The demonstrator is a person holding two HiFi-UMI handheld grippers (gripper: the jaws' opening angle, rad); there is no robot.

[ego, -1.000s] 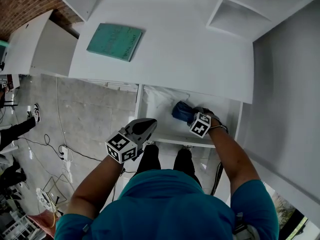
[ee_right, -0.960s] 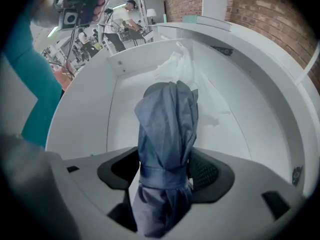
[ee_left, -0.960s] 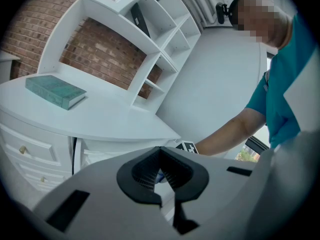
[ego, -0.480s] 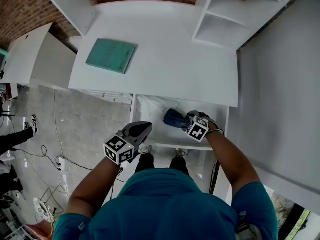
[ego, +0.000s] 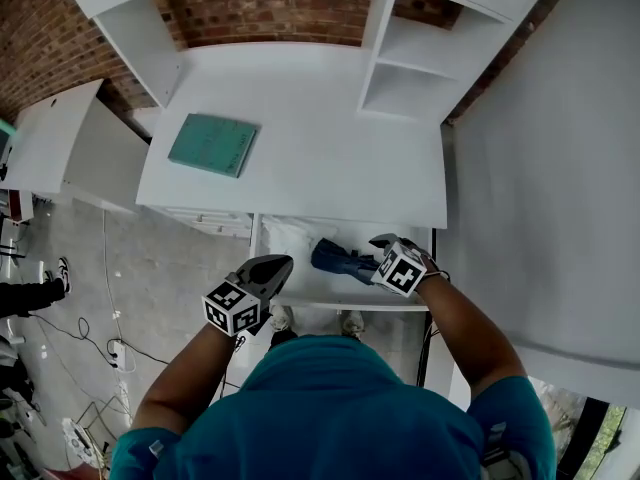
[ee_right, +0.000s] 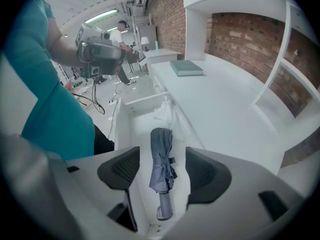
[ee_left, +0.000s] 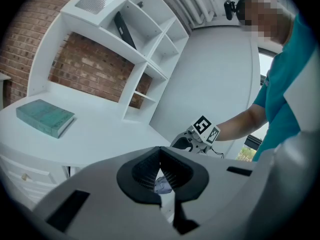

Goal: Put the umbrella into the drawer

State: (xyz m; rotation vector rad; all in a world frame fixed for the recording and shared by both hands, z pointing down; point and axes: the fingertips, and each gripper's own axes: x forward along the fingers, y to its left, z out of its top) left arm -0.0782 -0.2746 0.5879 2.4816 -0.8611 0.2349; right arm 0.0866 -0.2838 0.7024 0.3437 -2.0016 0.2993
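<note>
found teal book (ego: 212,144) flat on the left part of the white surface (ego: 330,158); cover print too small to read. noted black-and-white square markers on both tool cubes, the only legible marks.

recorded left forearm reaching forward, left tool (ego: 280,263) held near the front left corner of the open drawer (ego: 330,291), outside it and above the floor. confirmed in the left gripper view: tips pressed together, nothing pinched, only a narrow slit lower down between the pads.

found white crumpled material (ego: 285,236) at the drawer's left end. located the folded blue-grey umbrella (ego: 335,258) lying lengthwise inside the drawer, just right of that material.

recorded right arm stretched forward, right tool (ee_right: 162,171) over the drawer's right end, aimed left along it. confirmed in the right gripper view: pads spread wide either side of the umbrella, clear of it, umbrella resting on the drawer bottom.

seen only in the right gripper view: strap wrapped round the umbrella, its handle end nearest the tool. seen only in the left gripper view: dark slab (ee_left: 122,29) leaning in an upper shelf compartment. seen only in the head view: cables on the floor at left.
</note>
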